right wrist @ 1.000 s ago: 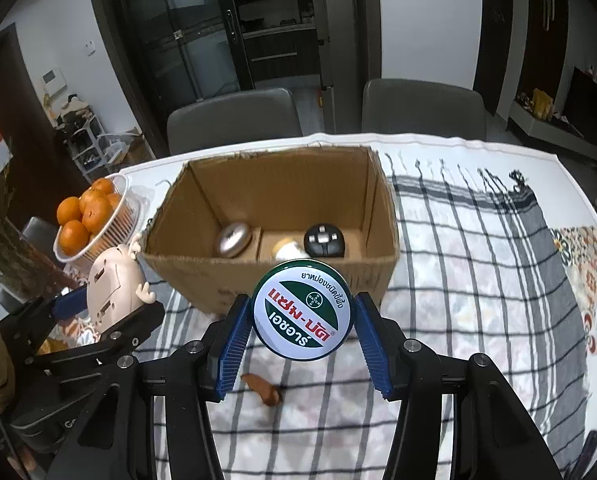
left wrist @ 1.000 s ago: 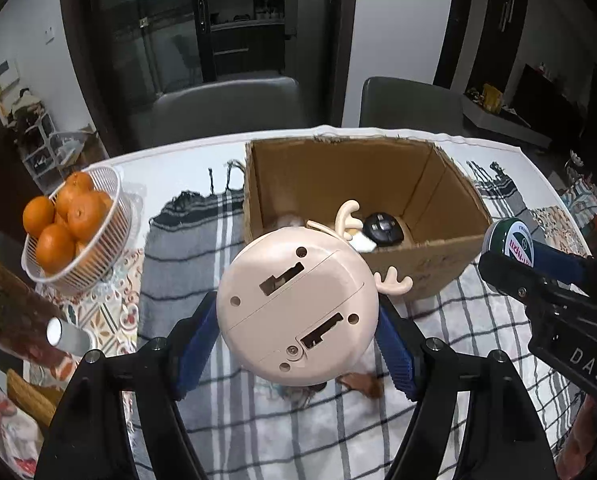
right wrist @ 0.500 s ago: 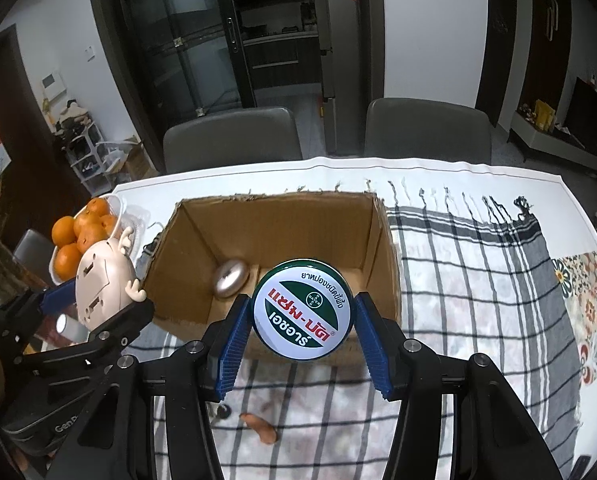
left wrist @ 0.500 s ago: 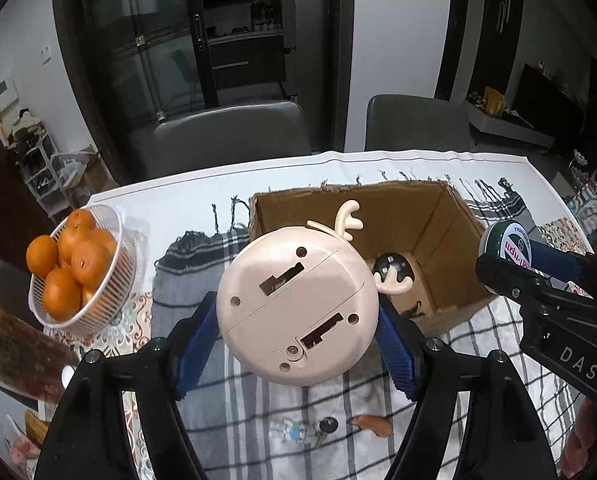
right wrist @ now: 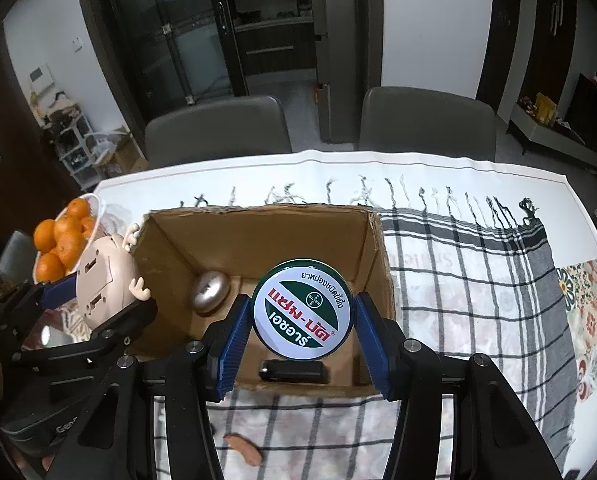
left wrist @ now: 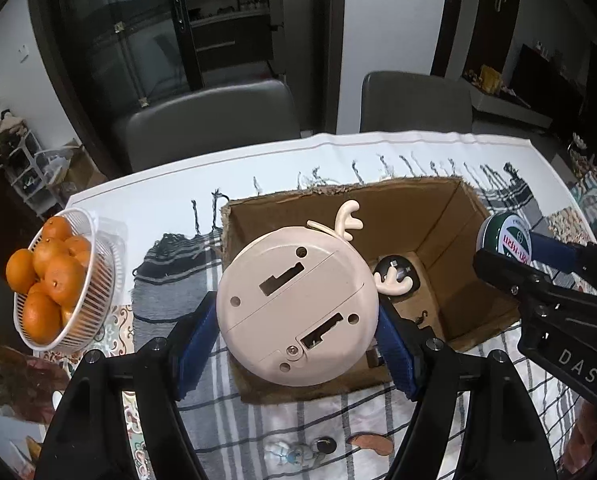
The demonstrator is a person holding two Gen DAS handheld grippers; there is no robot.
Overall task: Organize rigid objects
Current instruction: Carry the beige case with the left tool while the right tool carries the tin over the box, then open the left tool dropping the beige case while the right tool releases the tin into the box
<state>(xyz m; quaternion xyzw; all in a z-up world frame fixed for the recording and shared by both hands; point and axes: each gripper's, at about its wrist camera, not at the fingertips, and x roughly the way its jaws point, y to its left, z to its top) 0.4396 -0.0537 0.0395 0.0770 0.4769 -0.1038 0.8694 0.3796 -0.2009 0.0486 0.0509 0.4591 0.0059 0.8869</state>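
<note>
Both held objects [left wrist: 298, 304] [right wrist: 302, 310] now over box [right wrist: 258, 236]

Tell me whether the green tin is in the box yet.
Not yet. The green tin is gripped in the right tongs above the cardboard box.

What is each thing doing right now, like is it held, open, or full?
Left gripper: shut on the deer toy.
Right gripper: shut on the tin.
Box: open, with a few things inside.
Basket: full of oranges.
Silver thing: lying in the box.
Keychain: lying on the cloth.
</note>
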